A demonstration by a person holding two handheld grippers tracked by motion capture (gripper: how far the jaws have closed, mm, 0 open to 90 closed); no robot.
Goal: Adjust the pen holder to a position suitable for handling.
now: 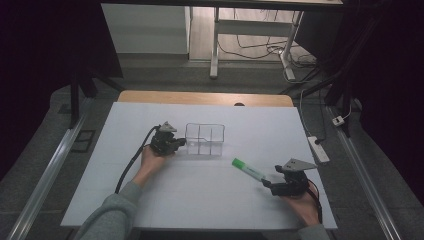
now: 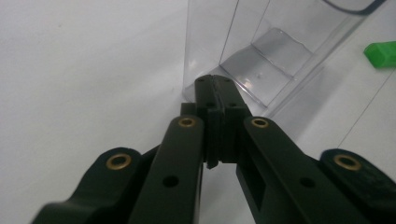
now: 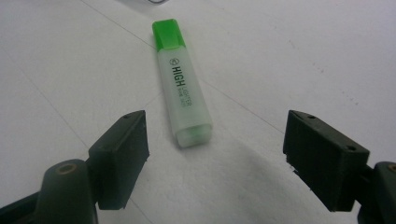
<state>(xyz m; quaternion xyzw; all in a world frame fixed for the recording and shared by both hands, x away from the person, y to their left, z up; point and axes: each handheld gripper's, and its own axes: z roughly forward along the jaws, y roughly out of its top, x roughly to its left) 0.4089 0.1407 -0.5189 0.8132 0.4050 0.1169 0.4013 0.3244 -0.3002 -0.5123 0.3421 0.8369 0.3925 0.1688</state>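
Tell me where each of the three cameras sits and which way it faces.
High view: above the person's side, looking forward and down on the table; forearms, hands and both grippers show.
Left gripper view: rides the left gripper, jaws closed, facing the clear organizer.
Right gripper view: rides the right gripper, jaws open, facing the green highlighter.
Shared: all three show the highlighter.

Green-capped highlighter [image 3: 182, 82] lying flat on the white table [image 3: 289, 51]. Right gripper [image 3: 219, 161] with jaws spread wide, just short of its near end

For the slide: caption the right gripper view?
Open right gripper lined up on a green-capped highlighter lying on the white table.
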